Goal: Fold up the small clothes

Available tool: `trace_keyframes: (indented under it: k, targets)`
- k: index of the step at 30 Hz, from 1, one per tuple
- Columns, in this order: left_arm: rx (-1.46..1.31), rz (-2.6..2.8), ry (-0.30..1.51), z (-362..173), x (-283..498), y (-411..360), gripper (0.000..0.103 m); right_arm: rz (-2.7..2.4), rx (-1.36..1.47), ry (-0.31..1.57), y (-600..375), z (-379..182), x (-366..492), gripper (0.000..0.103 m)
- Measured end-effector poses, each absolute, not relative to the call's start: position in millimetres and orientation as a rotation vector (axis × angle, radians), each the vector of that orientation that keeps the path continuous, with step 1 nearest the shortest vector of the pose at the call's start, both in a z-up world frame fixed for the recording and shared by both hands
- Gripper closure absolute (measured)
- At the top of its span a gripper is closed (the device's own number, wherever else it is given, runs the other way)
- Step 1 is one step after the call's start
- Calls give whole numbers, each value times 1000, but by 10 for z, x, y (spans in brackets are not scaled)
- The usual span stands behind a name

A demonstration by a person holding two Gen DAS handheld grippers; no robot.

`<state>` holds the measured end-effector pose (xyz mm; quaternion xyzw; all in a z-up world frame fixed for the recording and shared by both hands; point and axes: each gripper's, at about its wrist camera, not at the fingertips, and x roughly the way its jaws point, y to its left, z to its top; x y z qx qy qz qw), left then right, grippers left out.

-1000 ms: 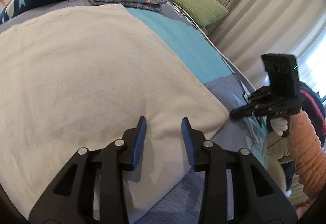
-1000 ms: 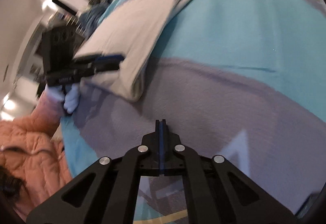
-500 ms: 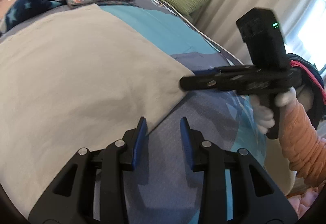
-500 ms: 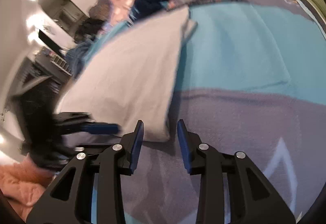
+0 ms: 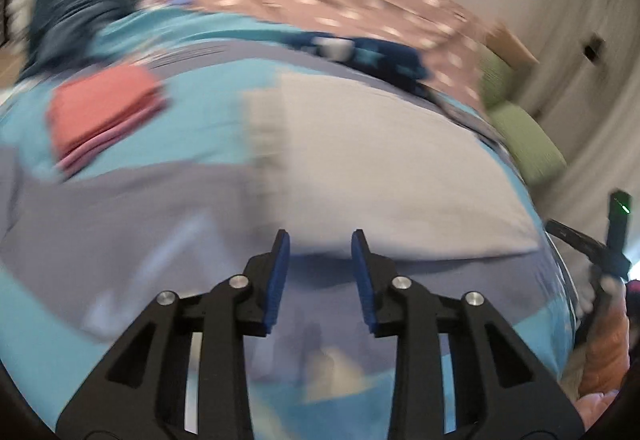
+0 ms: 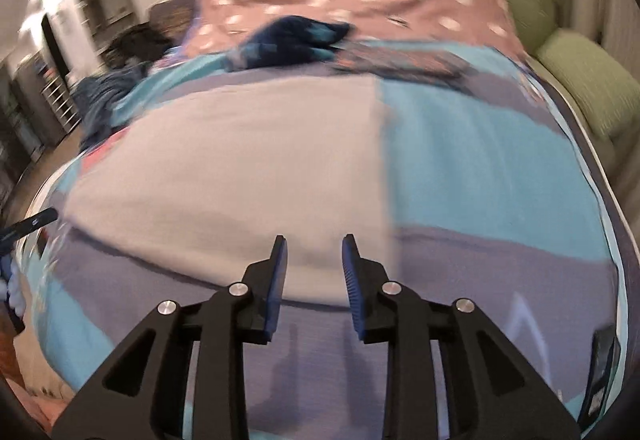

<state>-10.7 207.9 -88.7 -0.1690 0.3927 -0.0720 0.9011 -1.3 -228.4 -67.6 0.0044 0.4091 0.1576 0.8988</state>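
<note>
Both views motion-blurred. White folded cloth (image 5: 384,167) lies flat on the bed (image 5: 168,207), on its blue-grey cover. Left gripper (image 5: 319,240): fingers wide apart, empty, at the cloth's near edge. Right gripper (image 6: 314,244): fingers wide apart, empty, tips over the cloth's near edge by its right corner. Folded red-pink stack (image 5: 104,111) lies on the bed, well left of the cloth
</note>
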Motion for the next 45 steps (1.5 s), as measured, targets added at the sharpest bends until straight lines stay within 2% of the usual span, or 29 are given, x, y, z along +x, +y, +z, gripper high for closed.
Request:
trace_keyframes:
  k: [2, 5, 8, 9, 11, 20, 26, 27, 28, 29, 37, 39, 45]
  targets:
    - [-368, -132, 811, -938, -187, 2263, 73, 416, -72, 819, -1786, -621, -62, 71]
    - [-363, -161, 817, -1026, -200, 2372, 73, 528, -175, 787, -1152, -603, -181, 61]
    - [-367, -193, 810, -1068, -134, 2388, 73, 594, -358, 727, -373, -654, -328, 58]
    - [-375, -206, 802, -1063, -119, 2410, 73, 600, -413, 711, -182, -681, -358, 53]
    - [-392, -216, 786, -1077, -114, 2458, 71, 617, -518, 689, 177, -752, -414, 48]
    - [-535, -208, 721, -1256, -211, 2920, 63, 506, -886, 592, 1045, -1226, -349, 48]
    - [-583, -195, 698, -1334, -240, 3107, 61, 408, -1078, 362, 1412, -1442, -304, 48]
    - [-588, -194, 695, -1340, -235, 3137, 60, 402, -1089, 339, 1450, -1450, -288, 50]
    - [-592, -193, 694, -1339, -213, 3163, 60, 412, -1089, 341, 1474, -1449, -276, 65]
    - [-596, -193, 693, -1342, -197, 3186, 60, 443, -1064, 365, 1482, -1427, -263, 93]
    - [-606, -227, 698, -1321, 51, 3266, 59, 588, -840, 420, 1411, -1156, -296, 95]
    - [-613, -281, 707, -1322, 201, 3227, 55, 586, -857, 399, 1452, -1178, -367, 95]
    - [-620, -389, 776, -1326, 634, 3017, 53, 602, -803, 418, 1389, -1106, -401, 95]
